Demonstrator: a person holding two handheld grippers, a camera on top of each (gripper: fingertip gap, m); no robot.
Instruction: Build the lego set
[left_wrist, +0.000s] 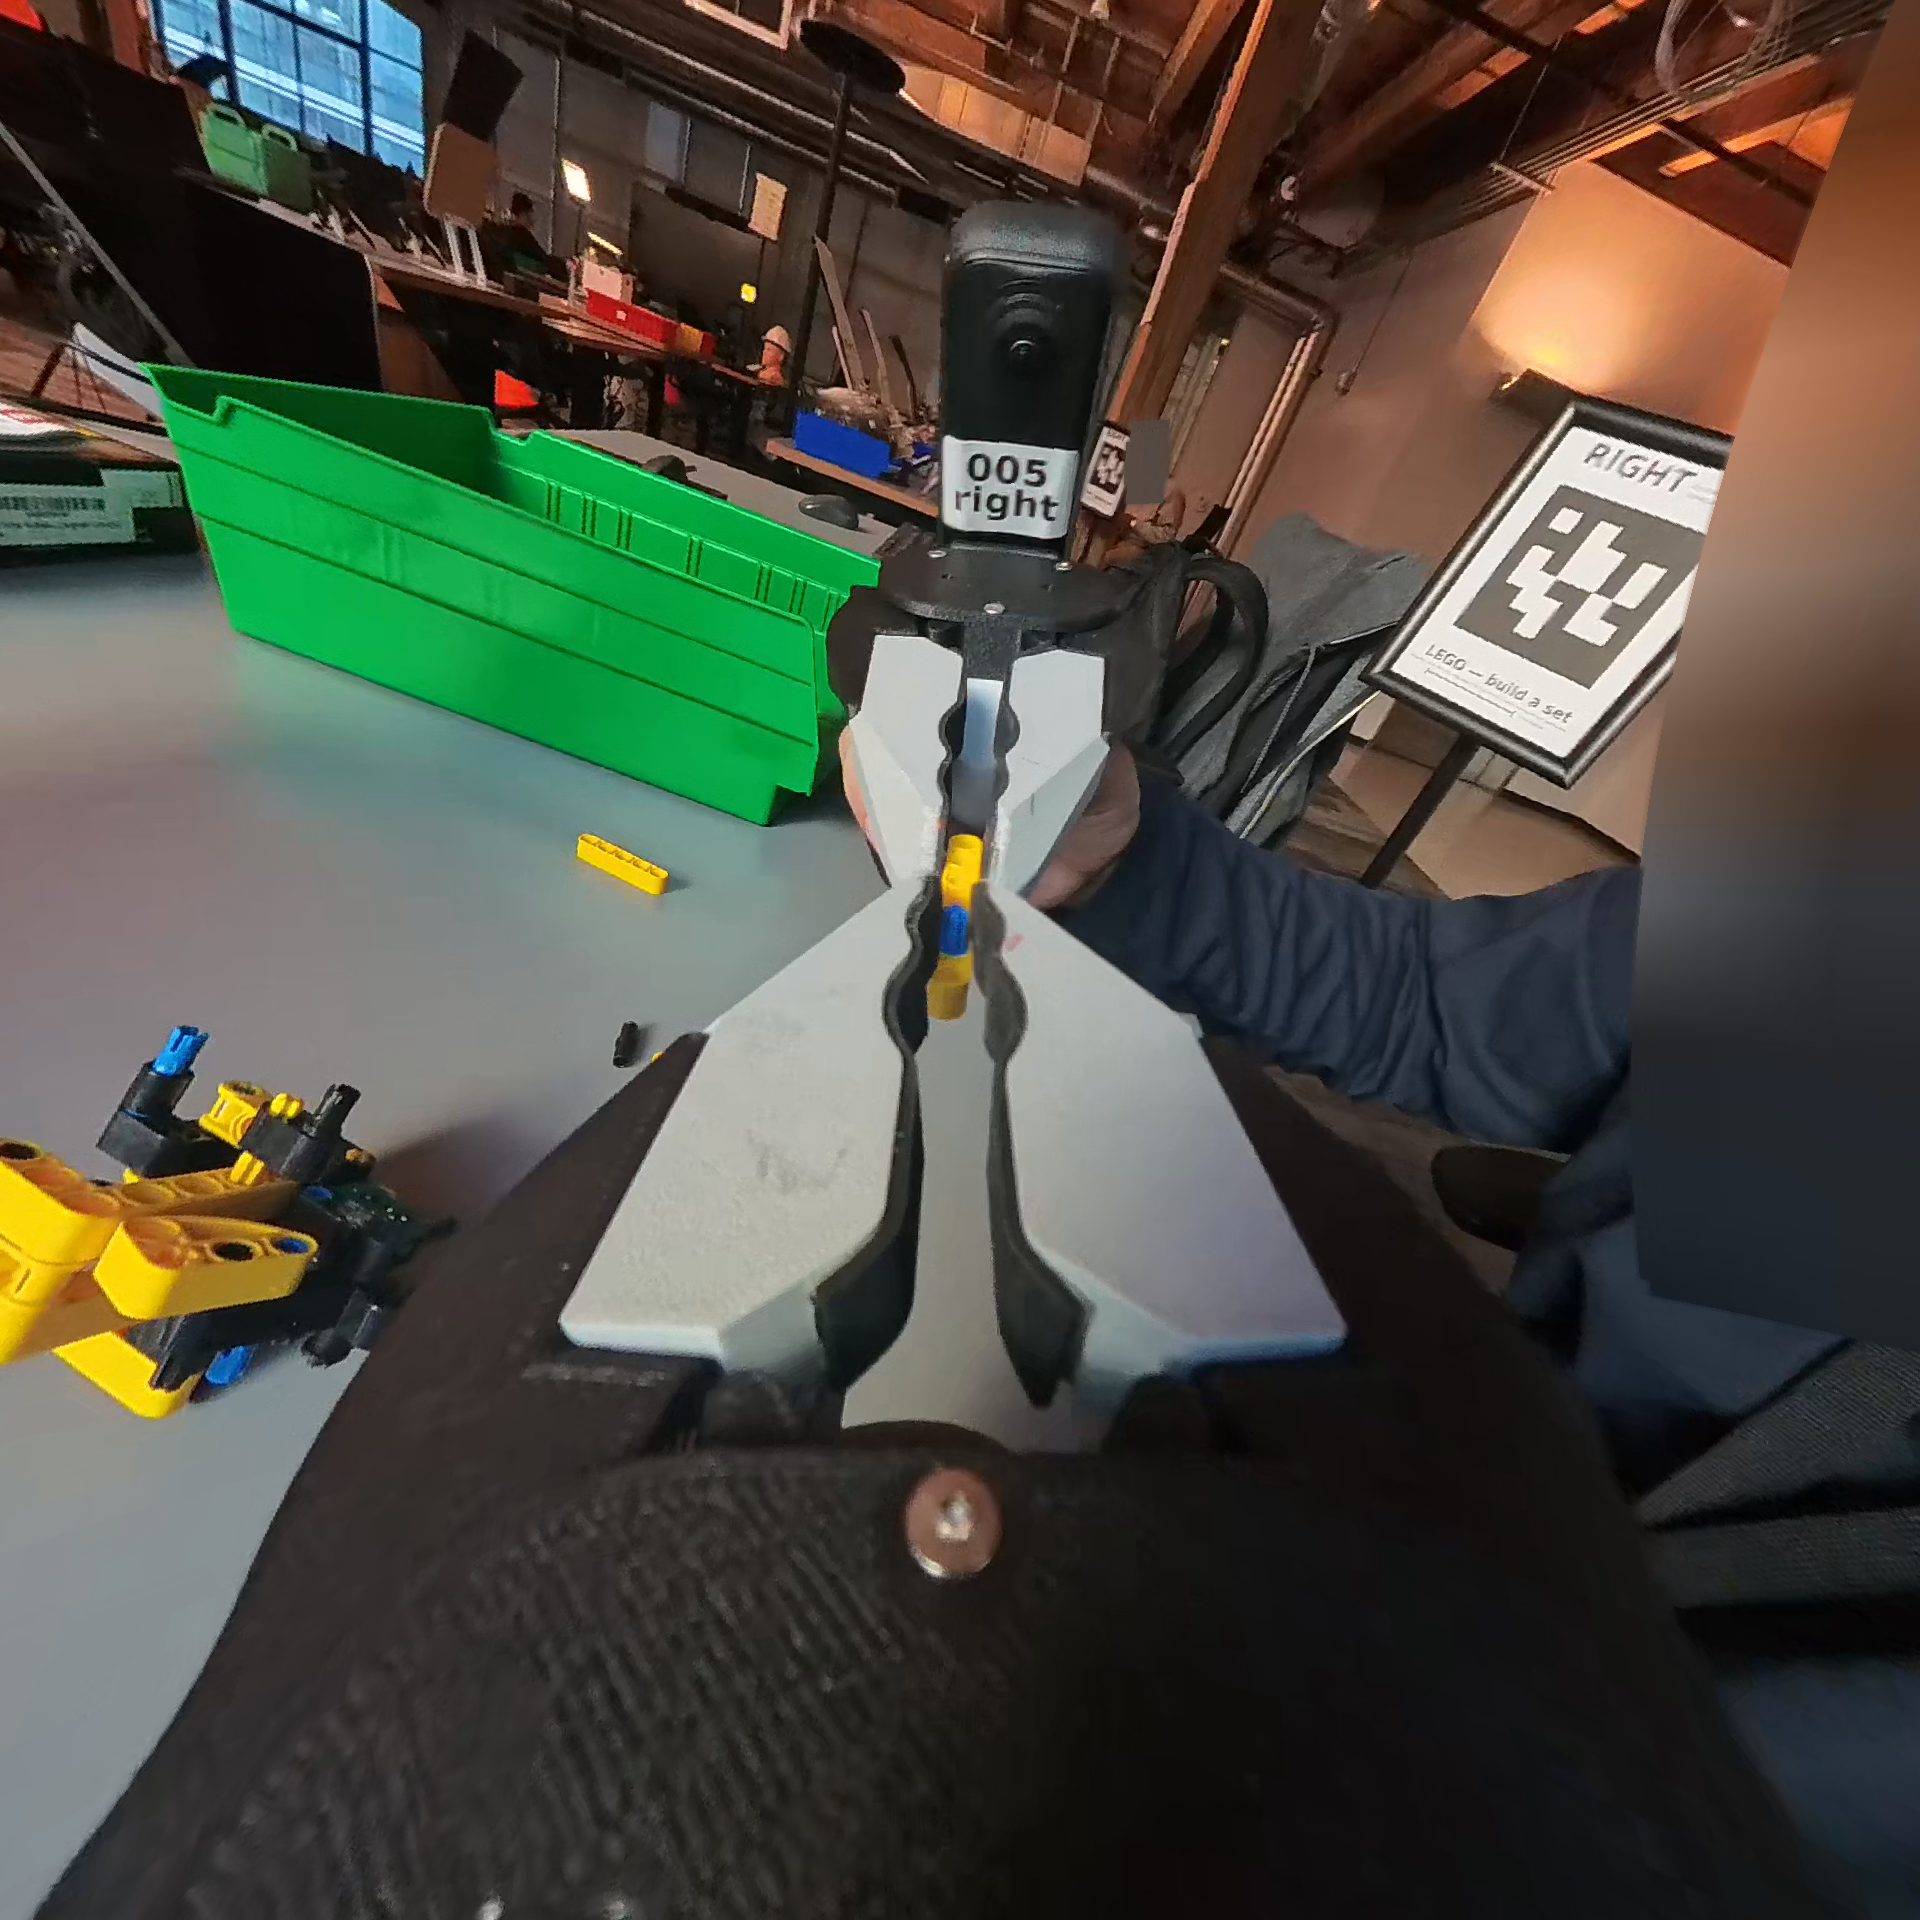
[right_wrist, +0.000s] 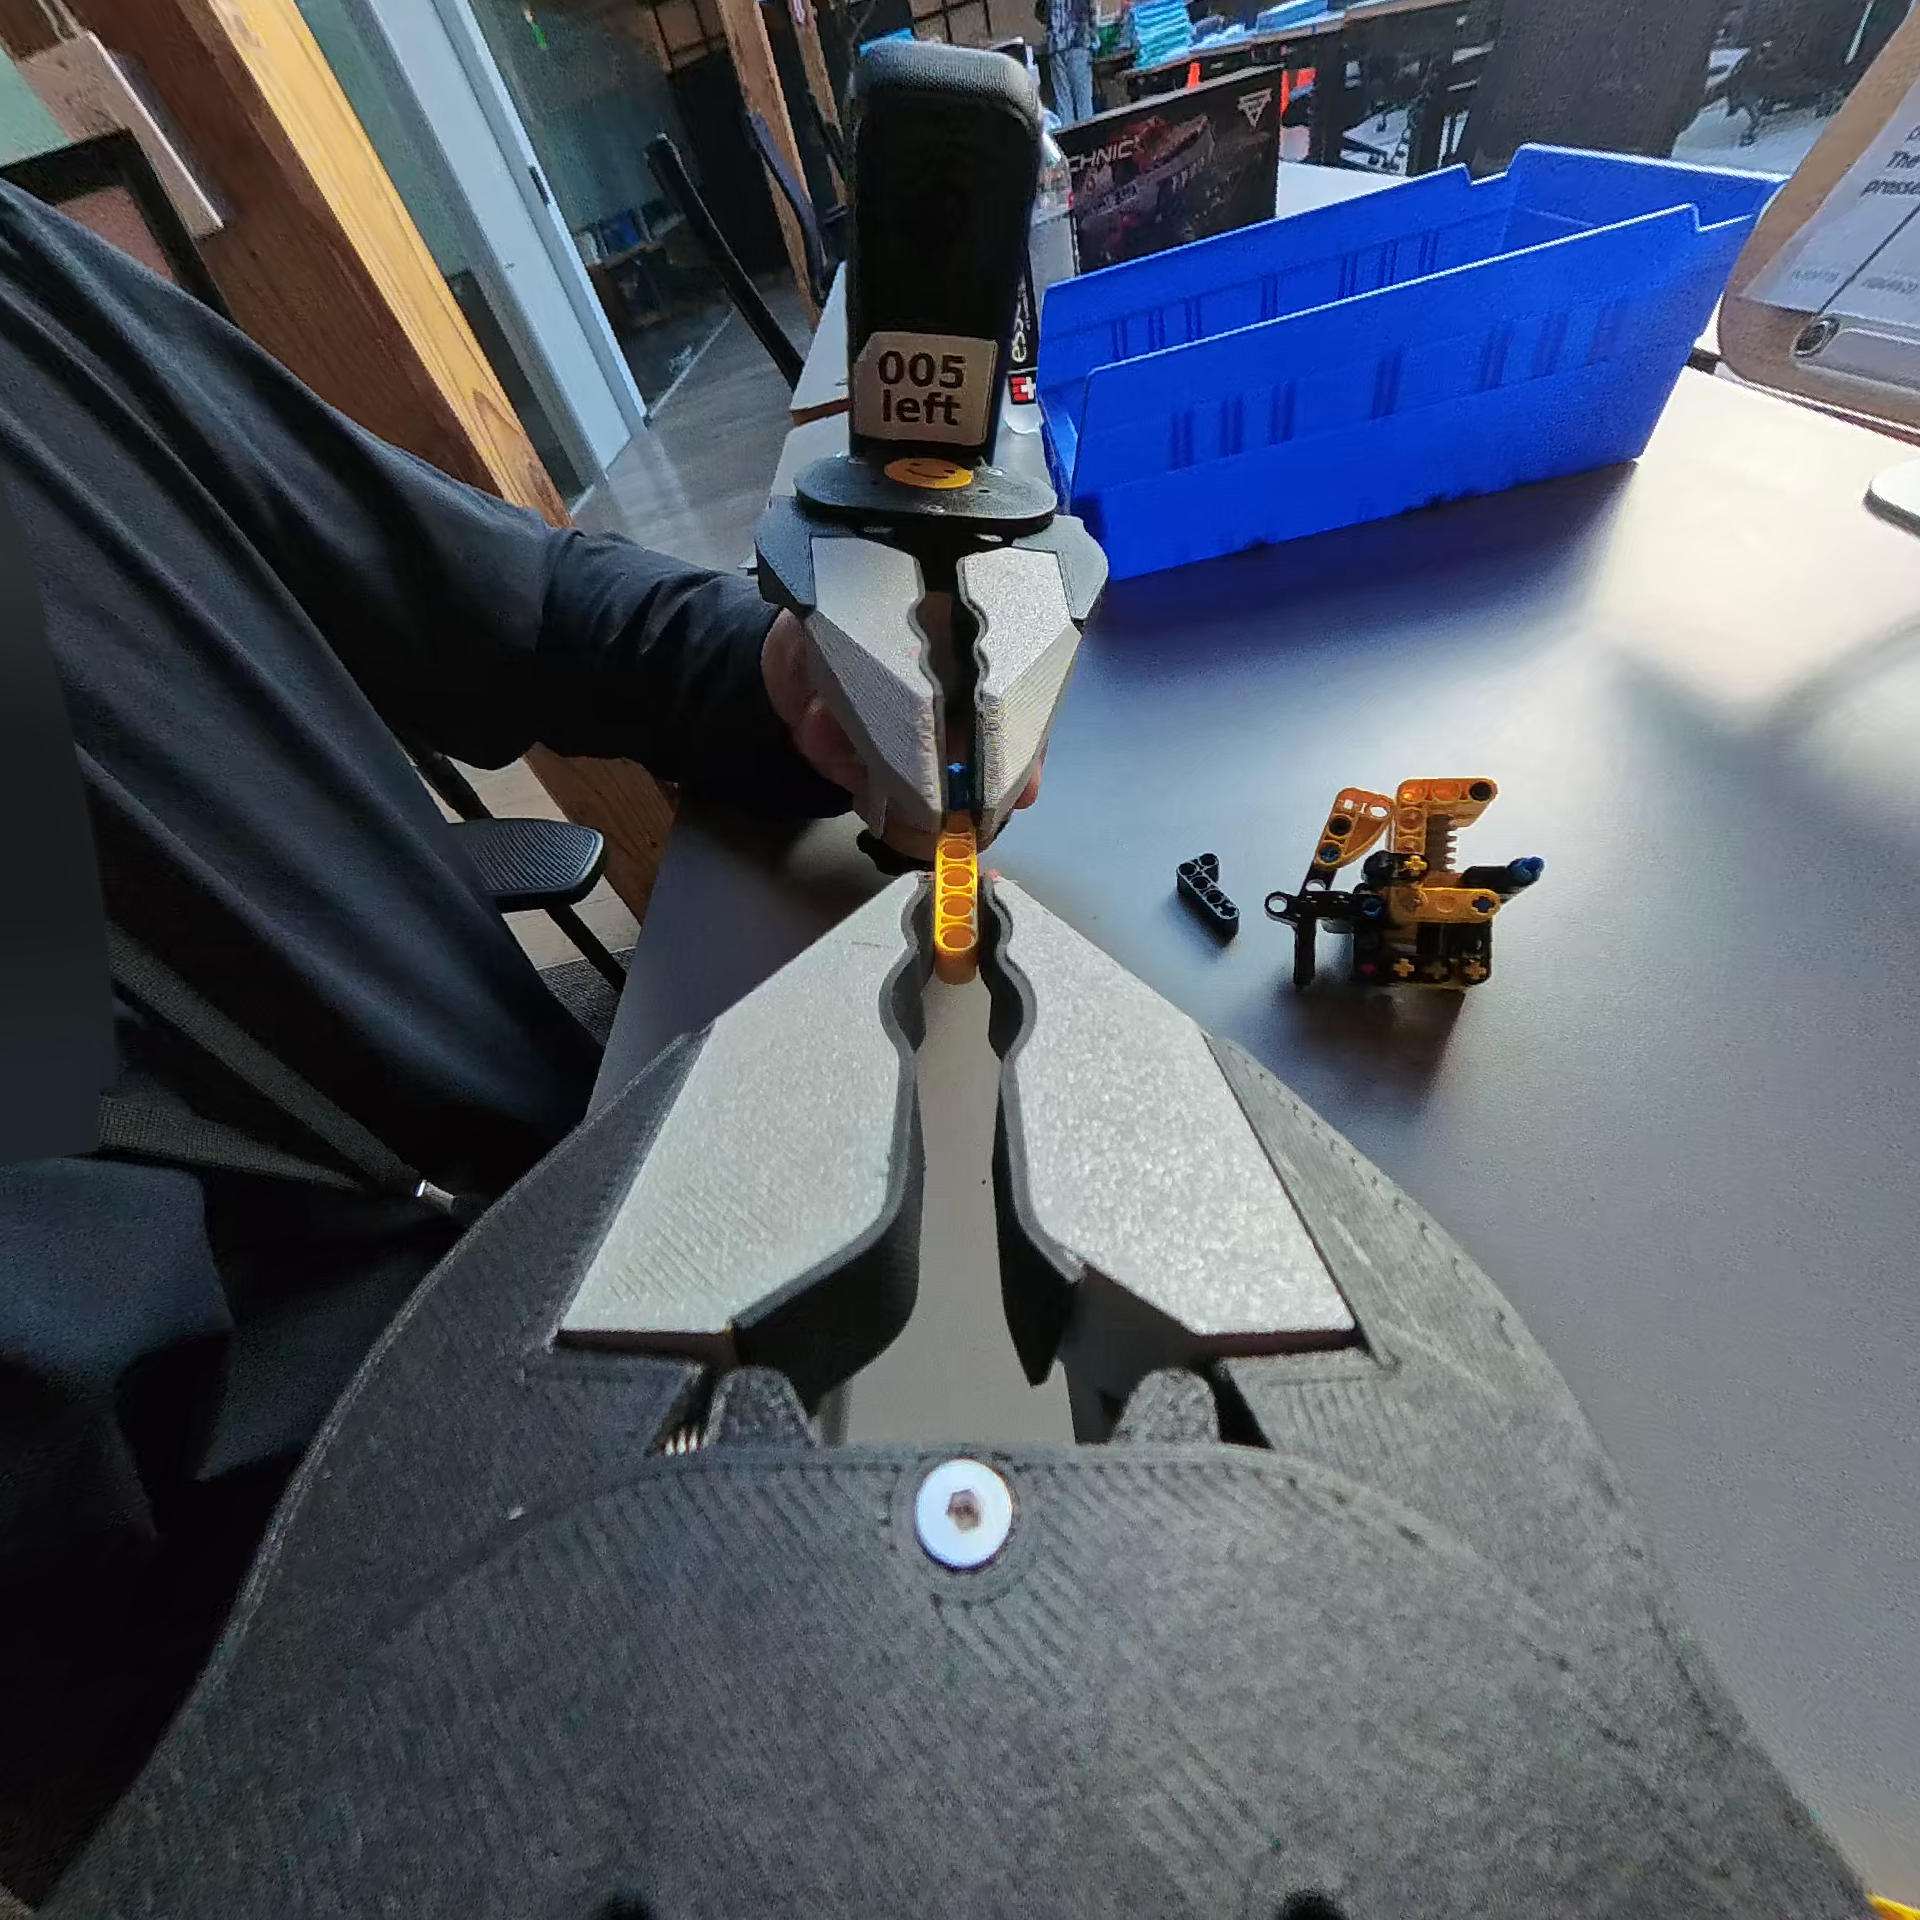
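Observation:
My two grippers meet tip to tip above the grey table (right_wrist: 1558, 1195). My right gripper (right_wrist: 956, 883) is shut on a short yellow beam (right_wrist: 956, 914) held upright. My left gripper (left_wrist: 951, 899) is shut on a blue pin (left_wrist: 954, 925) that touches the yellow beam (left_wrist: 948, 982). The pin end (right_wrist: 956, 779) shows between the left gripper's (right_wrist: 961, 808) fingers in the right wrist view. The right gripper (left_wrist: 966, 836) faces me in the left wrist view. A yellow and black partial model (left_wrist: 156, 1226) lies on the table, also in the right wrist view (right_wrist: 1413, 894).
A loose yellow beam (left_wrist: 621, 864) and a black pin (left_wrist: 627, 1042) lie on the table. A small black beam (right_wrist: 1208, 891) lies beside the model. A green bin (left_wrist: 499, 582) and a blue bin (right_wrist: 1351, 364) stand farther back. A framed sign (left_wrist: 1548, 592) stands right. The tips of both grippers are at nearly the same place.

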